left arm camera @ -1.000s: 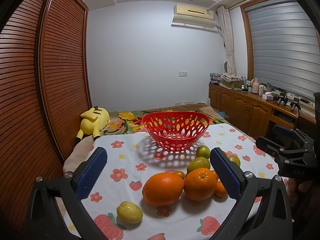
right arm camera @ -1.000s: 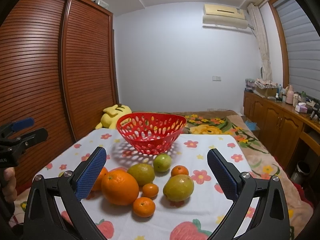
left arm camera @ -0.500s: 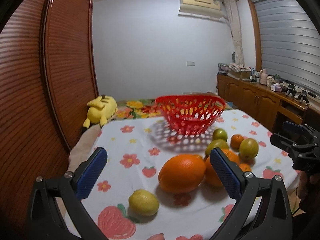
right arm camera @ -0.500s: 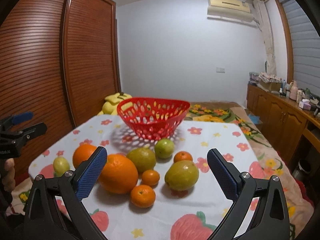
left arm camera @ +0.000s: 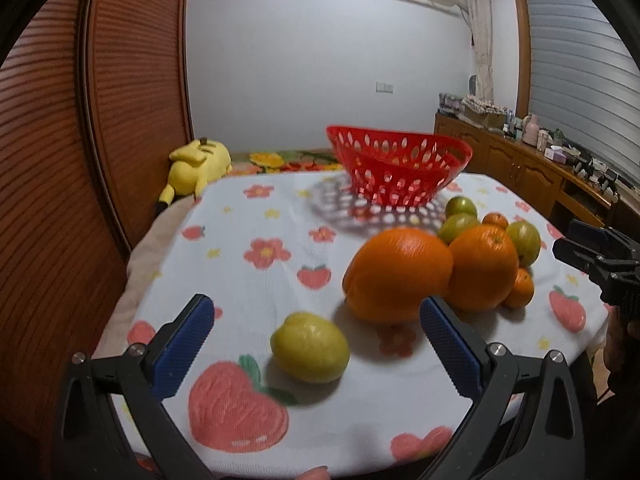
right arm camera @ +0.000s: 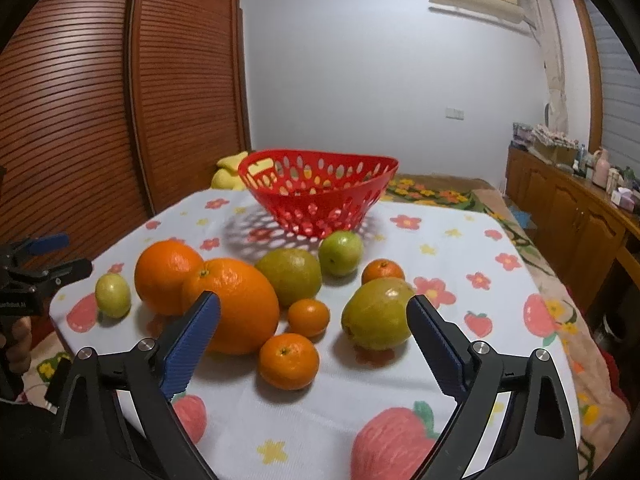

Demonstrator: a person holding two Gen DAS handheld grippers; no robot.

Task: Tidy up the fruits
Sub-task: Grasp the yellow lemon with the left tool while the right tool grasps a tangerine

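Left wrist view: left gripper (left arm camera: 314,334) stands wide, holding nothing; a lemon (left arm camera: 309,347) lies between its fingers, untouched, a large orange (left arm camera: 398,274) just beyond. Right wrist view: right gripper (right arm camera: 314,330) is closing, empty, small tangerines (right arm camera: 289,361) between its fingers; red basket (right arm camera: 318,196) beyond.

My left gripper (left arm camera: 314,330) & right gripper (right arm camera: 312,326): black frames, ribbed blue pads (right arm camera: 192,344), silver screws (right arm camera: 480,347).

A red basket (right arm camera: 320,196) with oval holes sits on a white tablecloth (right arm camera: 440,248) printed with pink flowers and strawberries; the oranges (right arm camera: 232,304) are bright orange.
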